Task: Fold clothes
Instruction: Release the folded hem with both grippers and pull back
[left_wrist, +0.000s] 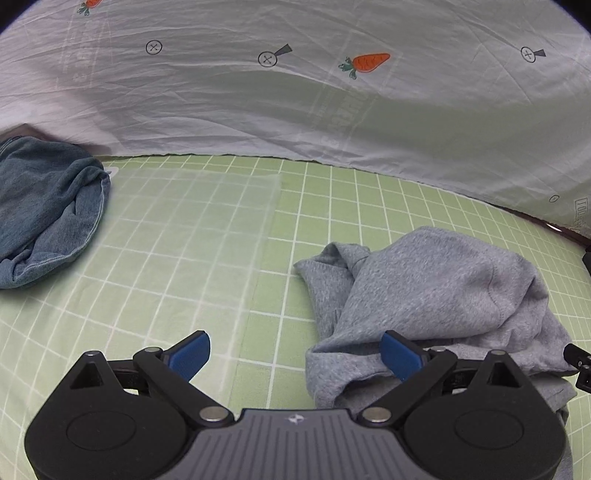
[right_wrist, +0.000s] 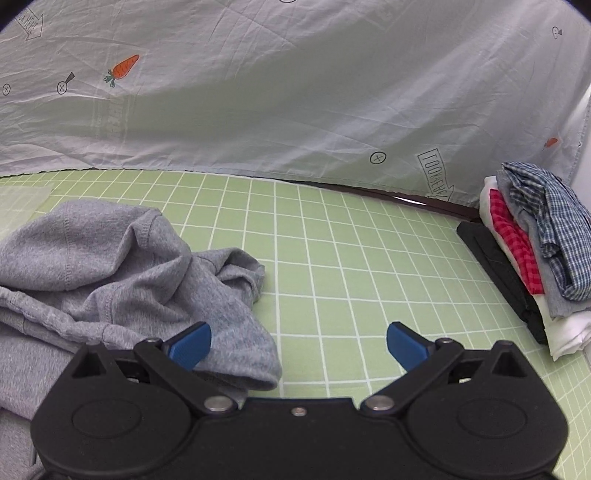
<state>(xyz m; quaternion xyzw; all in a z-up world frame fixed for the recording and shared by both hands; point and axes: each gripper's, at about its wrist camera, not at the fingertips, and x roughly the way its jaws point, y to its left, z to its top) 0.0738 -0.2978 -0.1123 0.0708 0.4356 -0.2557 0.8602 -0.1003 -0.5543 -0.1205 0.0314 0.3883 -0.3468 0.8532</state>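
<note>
Both claws hang spread wide, holding nothing: left gripper (left_wrist: 295, 354), right gripper (right_wrist: 299, 345). The grey sweatshirt (left_wrist: 424, 295) lies rumpled on the green grid mat (right_wrist: 351, 258) between them. Pinch a hem edge, probably the nearest; seams are hard to read.

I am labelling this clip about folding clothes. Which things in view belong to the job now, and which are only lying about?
Belong to the job:
- grey sweatshirt, crumpled between both grippers
- left gripper, fingers open
- right gripper, fingers open
- green grid mat, the work surface

Only lying about:
- blue denim garment, bunched at far left
- stack of clothes at right
- carrot-print sheet behind
</note>
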